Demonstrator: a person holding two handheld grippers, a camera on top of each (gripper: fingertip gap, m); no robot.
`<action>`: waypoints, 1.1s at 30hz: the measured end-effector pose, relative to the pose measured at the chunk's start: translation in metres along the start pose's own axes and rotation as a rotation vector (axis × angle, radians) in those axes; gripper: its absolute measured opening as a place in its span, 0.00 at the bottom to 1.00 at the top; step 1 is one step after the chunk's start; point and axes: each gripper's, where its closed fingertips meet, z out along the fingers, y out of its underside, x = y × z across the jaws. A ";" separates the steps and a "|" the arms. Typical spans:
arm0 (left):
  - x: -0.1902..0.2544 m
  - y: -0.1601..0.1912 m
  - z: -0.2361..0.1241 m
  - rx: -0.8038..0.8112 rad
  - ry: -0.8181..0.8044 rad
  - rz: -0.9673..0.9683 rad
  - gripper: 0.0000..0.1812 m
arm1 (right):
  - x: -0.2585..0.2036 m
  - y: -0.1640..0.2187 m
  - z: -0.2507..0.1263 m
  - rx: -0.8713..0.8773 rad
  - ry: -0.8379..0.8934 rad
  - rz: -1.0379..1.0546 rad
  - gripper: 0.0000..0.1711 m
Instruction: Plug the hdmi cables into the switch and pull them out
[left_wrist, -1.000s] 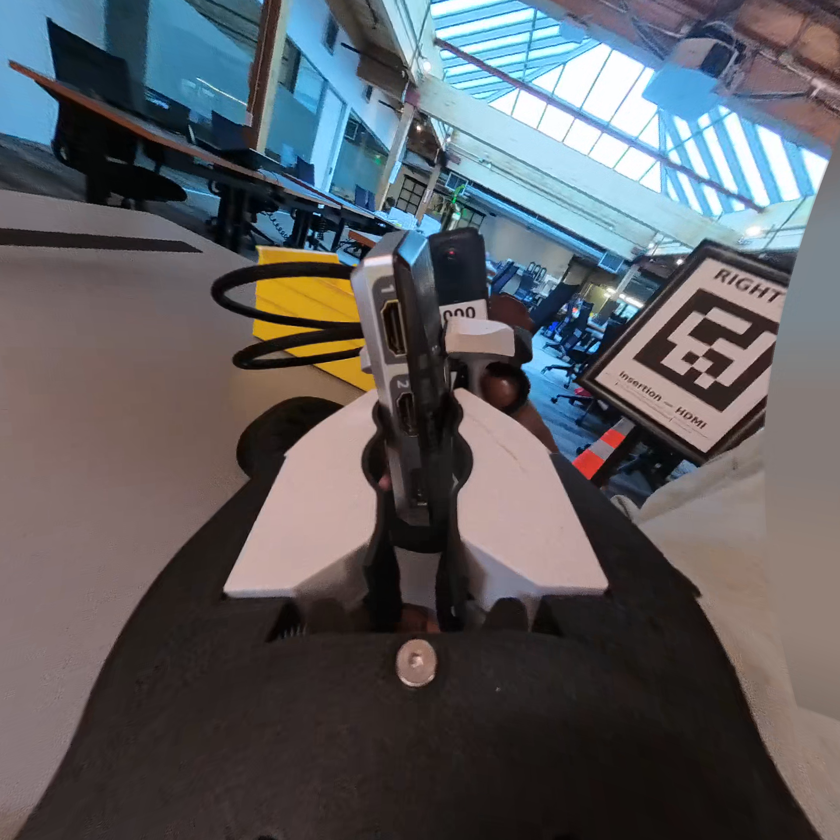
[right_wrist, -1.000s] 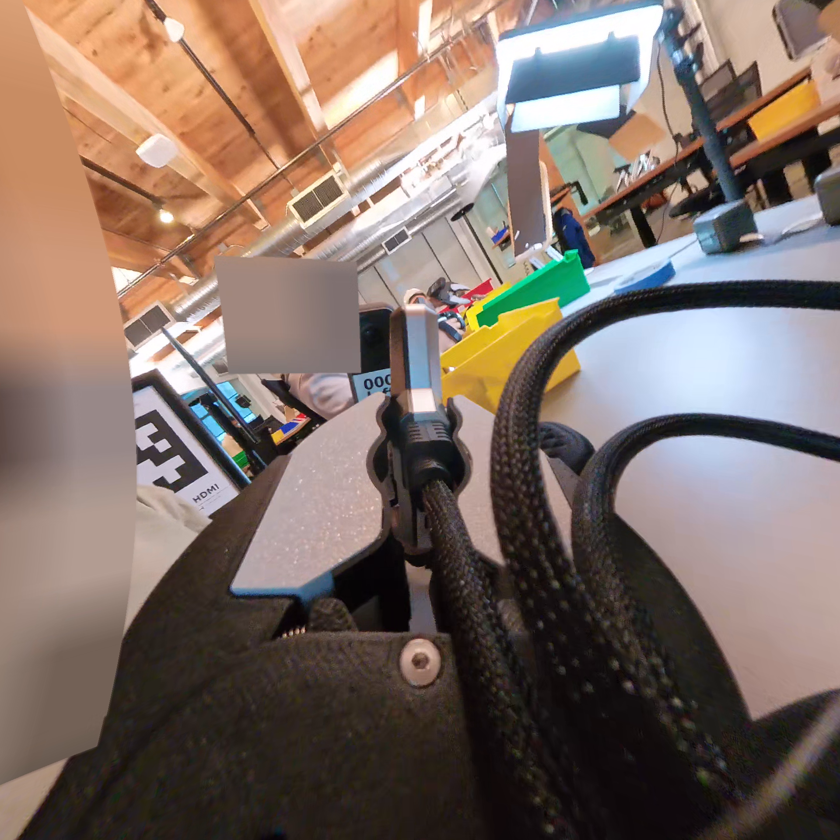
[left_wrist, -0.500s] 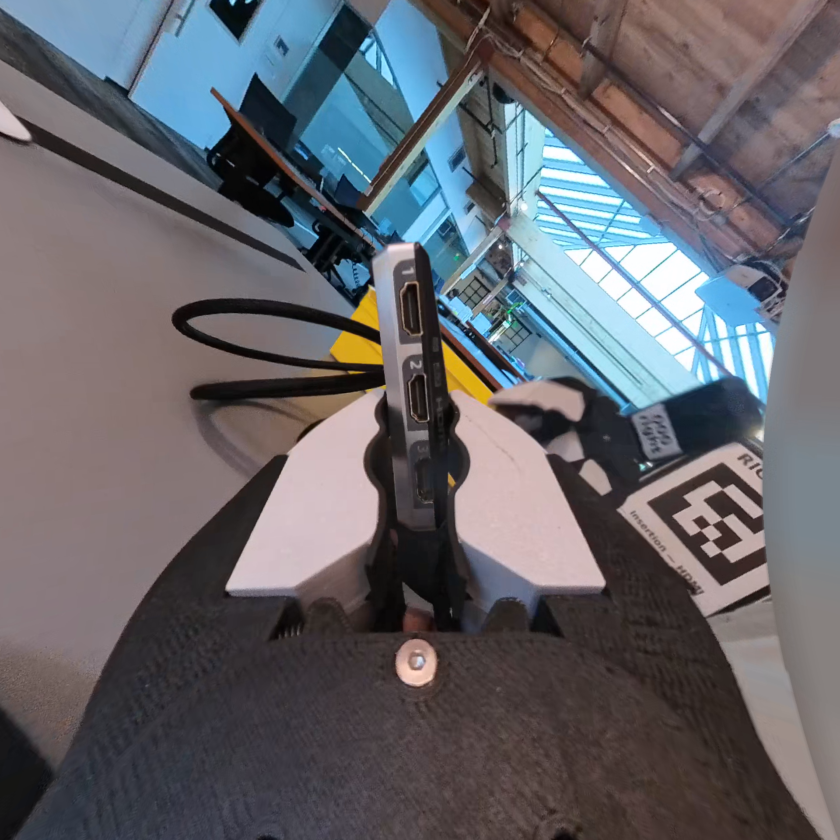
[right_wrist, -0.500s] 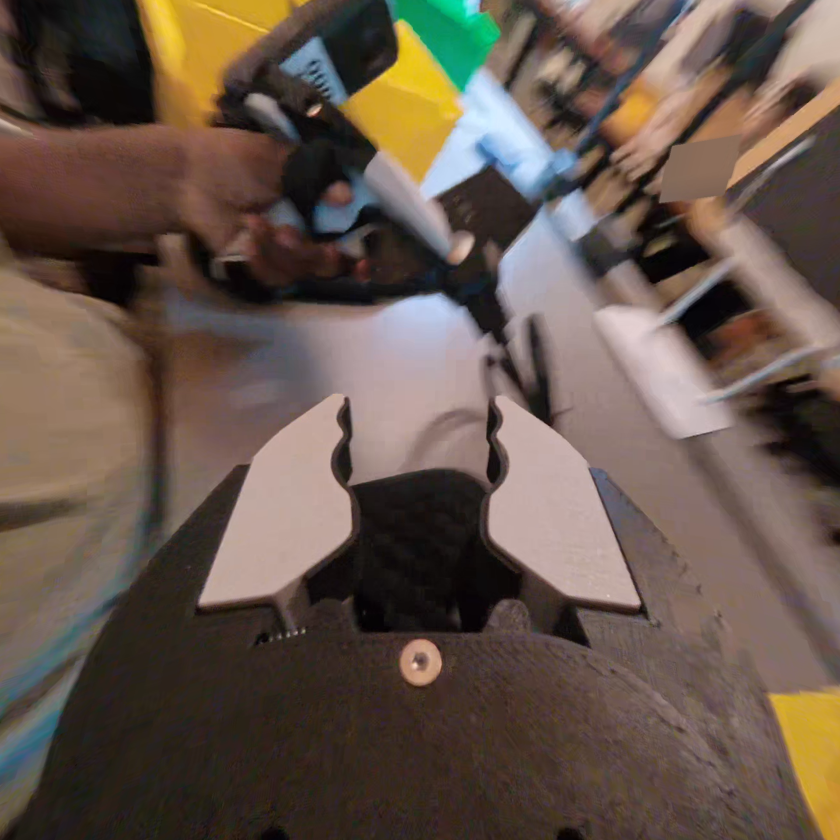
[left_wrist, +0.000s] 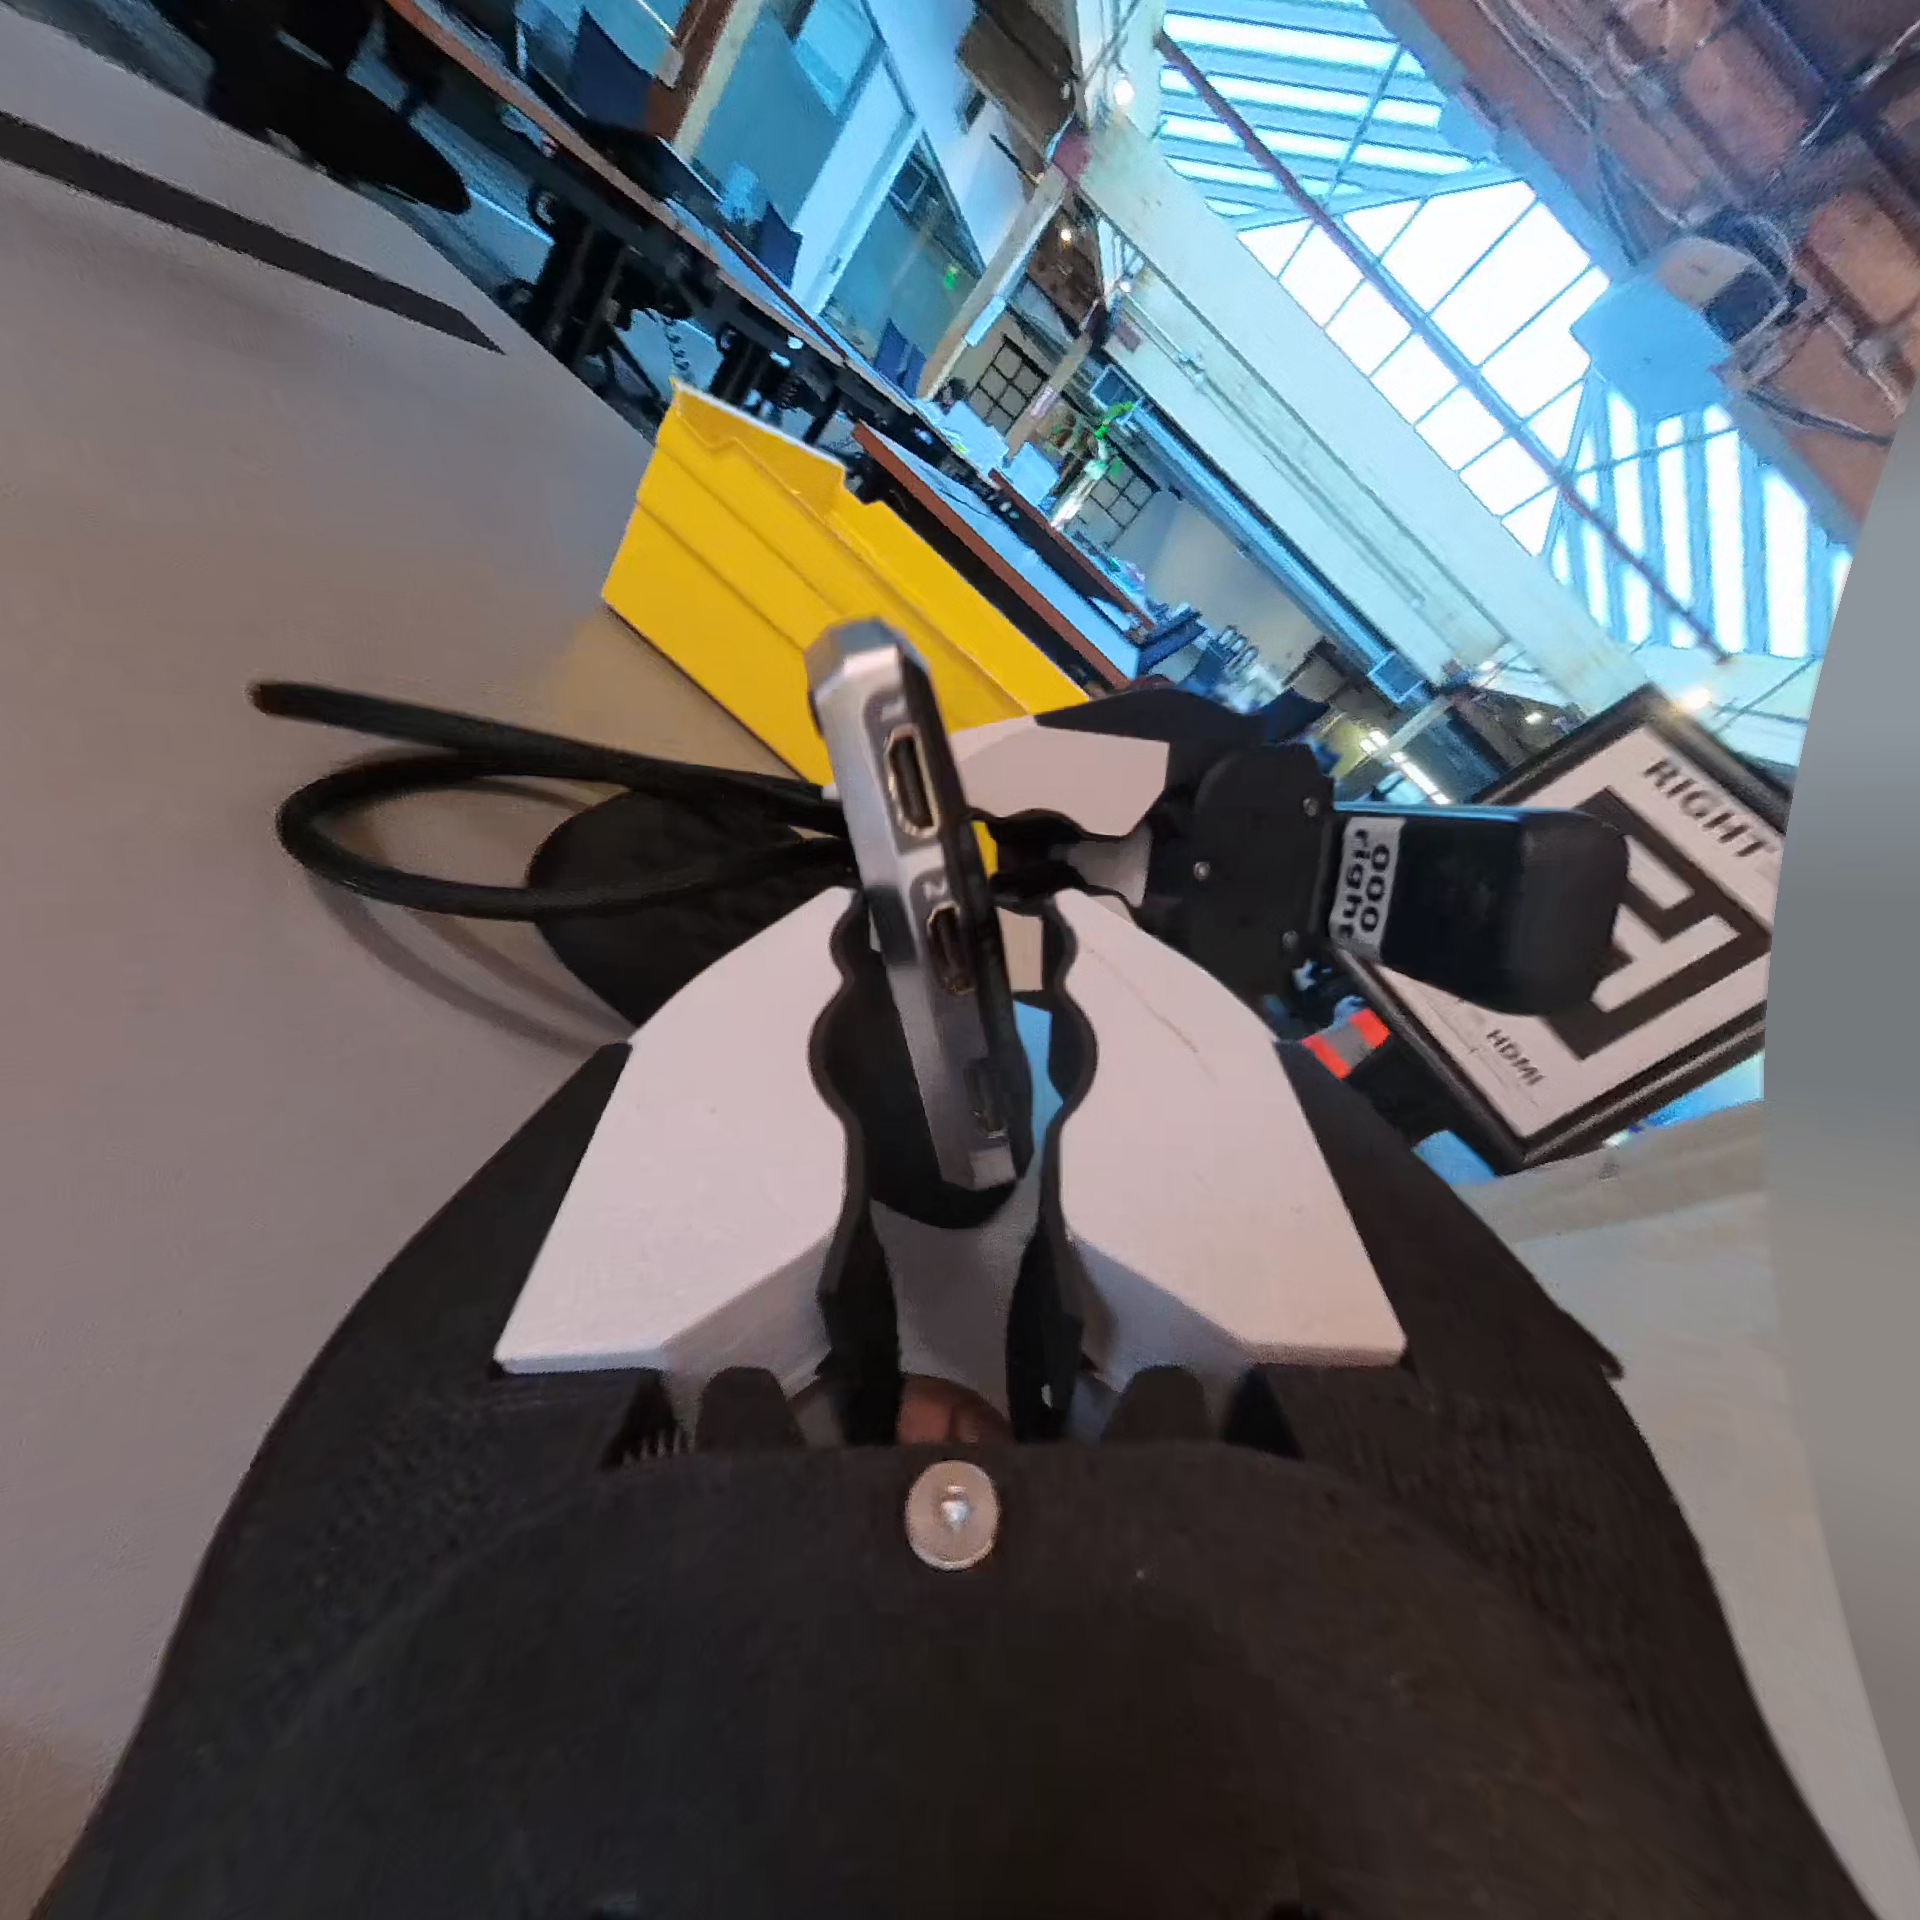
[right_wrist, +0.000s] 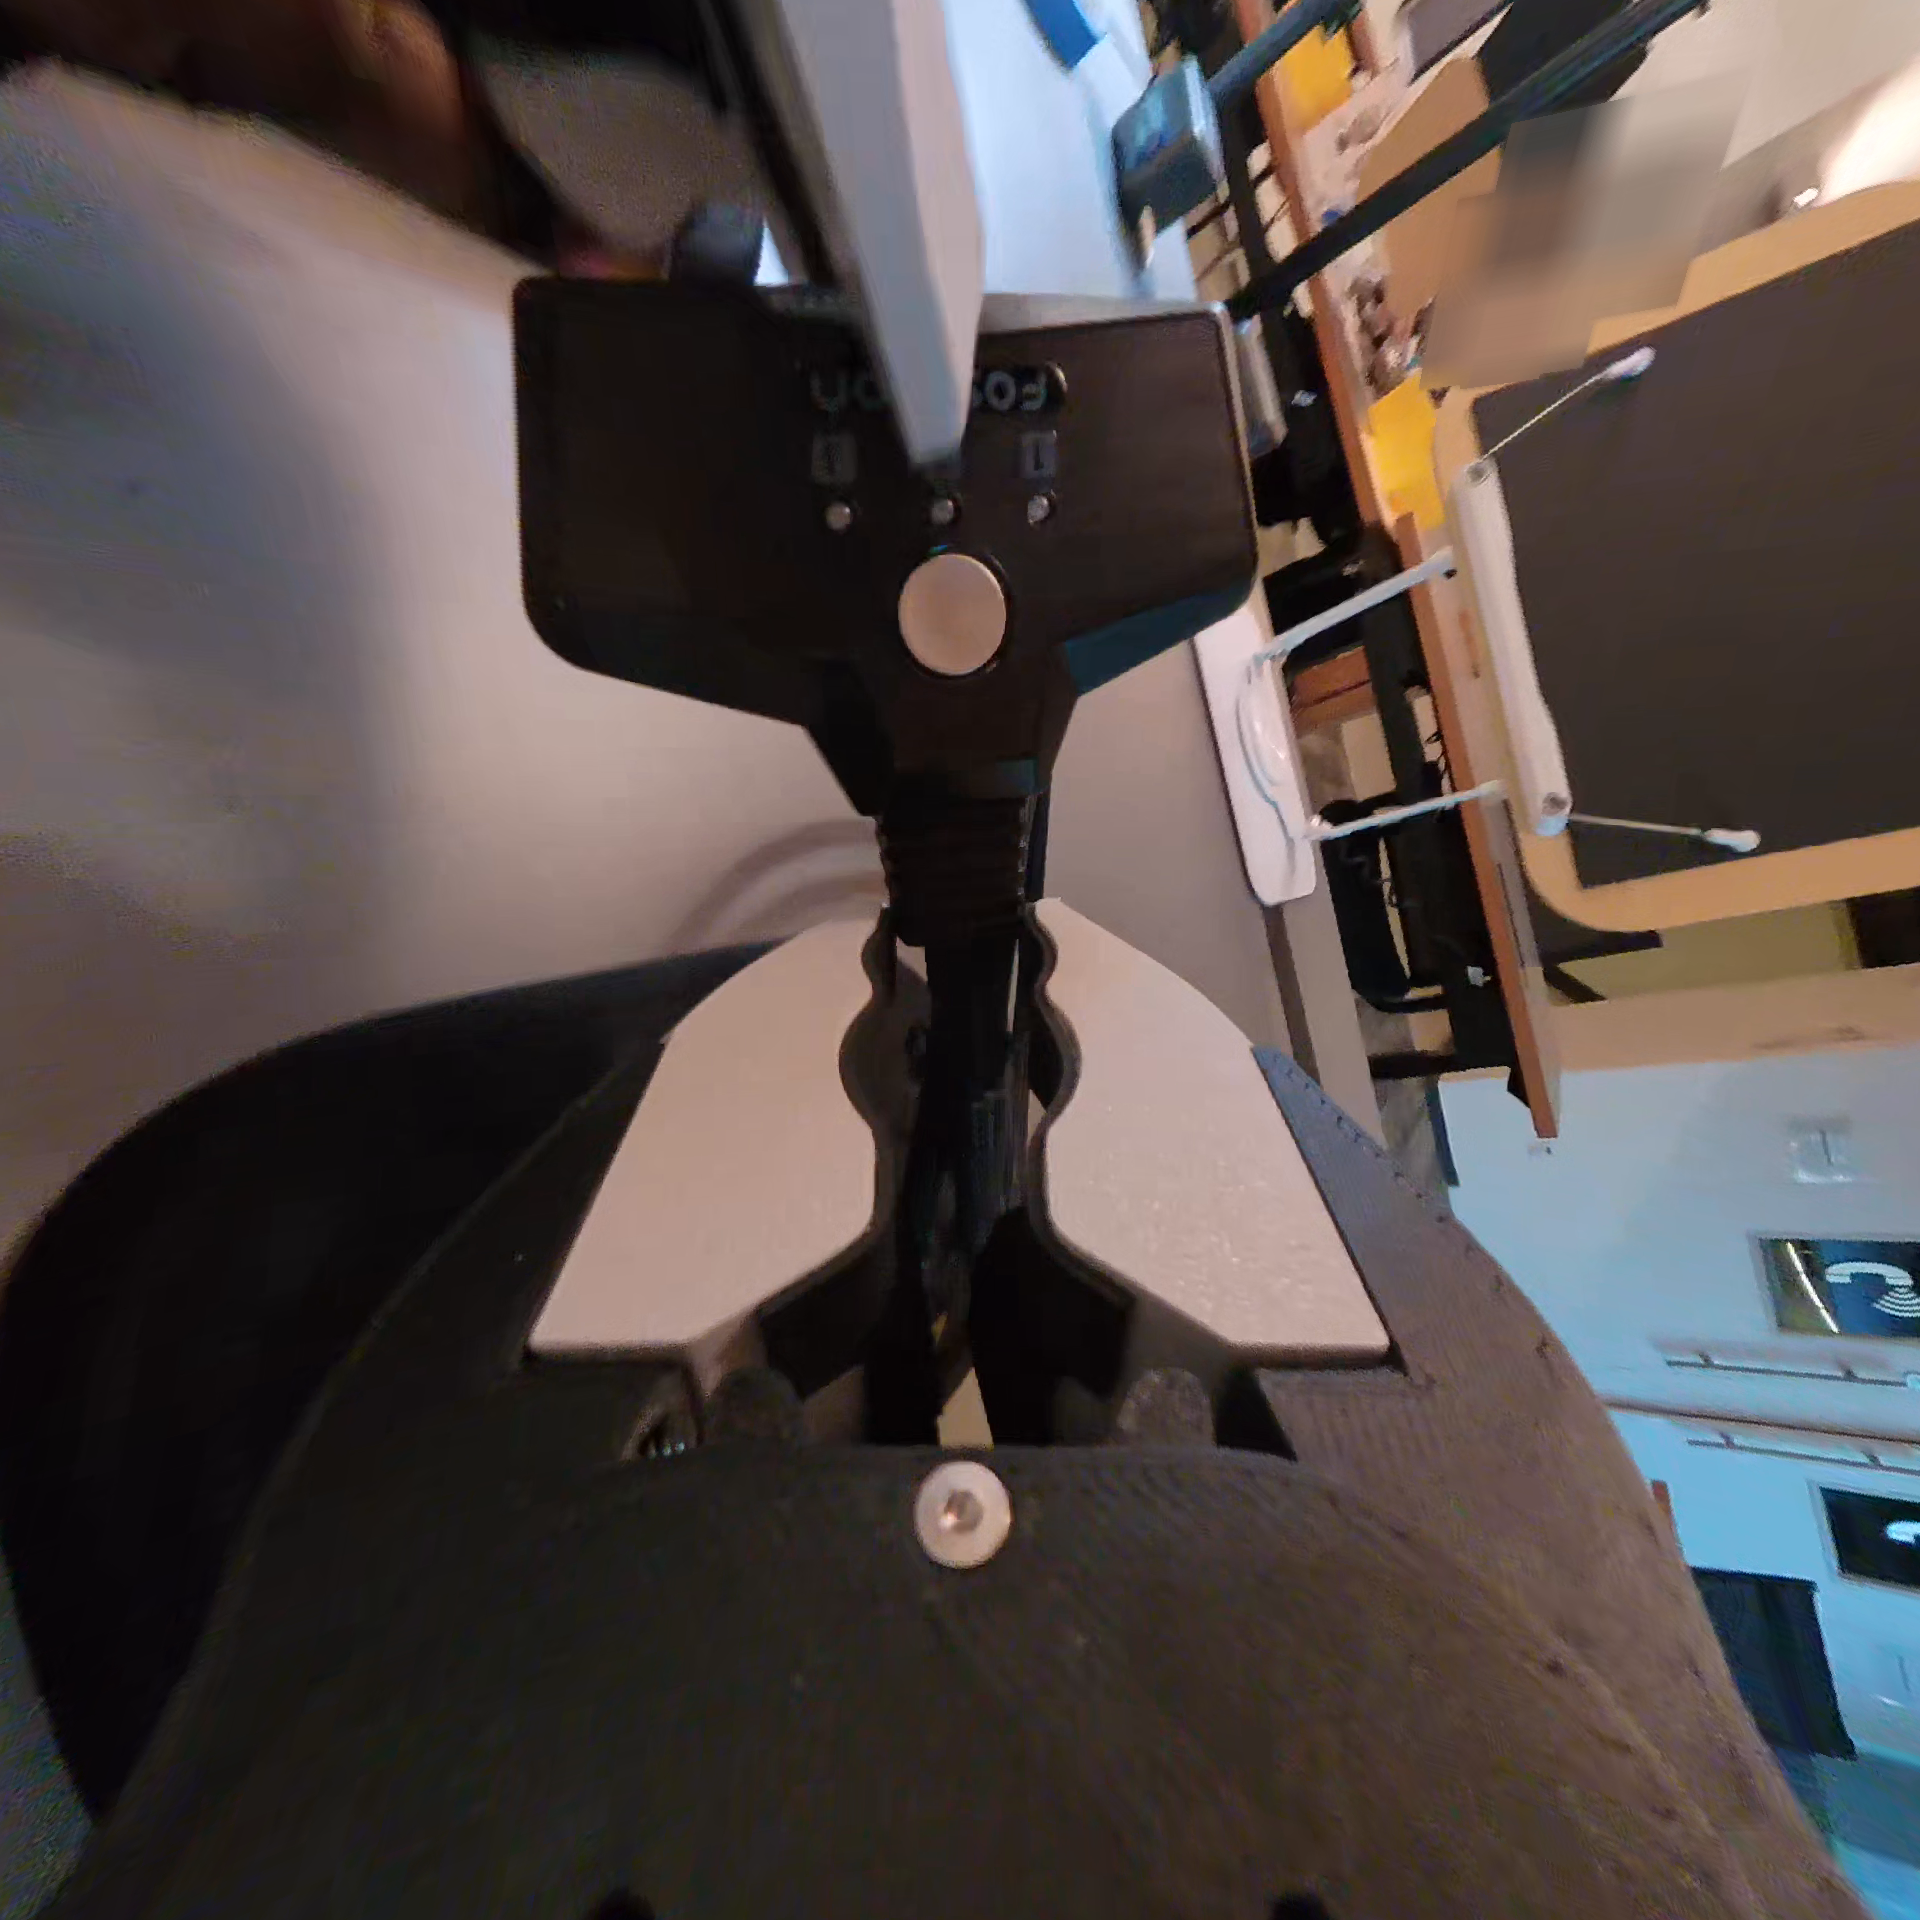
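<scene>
The grey HDMI switch (left_wrist: 925, 914) stands on edge between the fingers of my left gripper (left_wrist: 945, 925), which is shut on it. Three empty ports face the left wrist camera. In the right wrist view the switch's black face (right_wrist: 727, 499) with its round silver button is close ahead, and a left finger (right_wrist: 894, 208) lies across it. My right gripper (right_wrist: 961, 925) is shut on the black cable (right_wrist: 956, 1039) just below the switch's ribbed end. In the left wrist view the right gripper (left_wrist: 997, 831) reaches in from the right behind the switch. The braided cable (left_wrist: 416, 873) loops over the table.
A yellow bin (left_wrist: 748, 582) stands on the grey table (left_wrist: 260, 520) behind the switch. A framed black-and-white marker sign (left_wrist: 1662, 935) stands at the right. A white stand (right_wrist: 1268, 748) and desks lie beyond the table in the right wrist view. Across from one pair of fingers to the other is roughly 6 cm.
My right gripper let go of the plug at the switch, swung away open, then came back and shut on the cable at the switch's end. My left gripper kept the switch and tilted.
</scene>
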 end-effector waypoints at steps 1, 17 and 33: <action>-0.002 -0.003 -0.004 0.000 -0.029 0.037 0.17 | -0.002 0.005 -0.001 -0.023 -0.013 -0.012 0.13; 0.008 -0.095 -0.177 0.077 -0.792 0.804 0.19 | -0.029 0.044 -0.003 -0.189 -0.188 -0.078 0.18; -0.042 -0.055 -0.420 -0.113 -1.527 0.398 0.18 | 0.010 0.021 -0.044 0.027 -0.047 0.054 0.23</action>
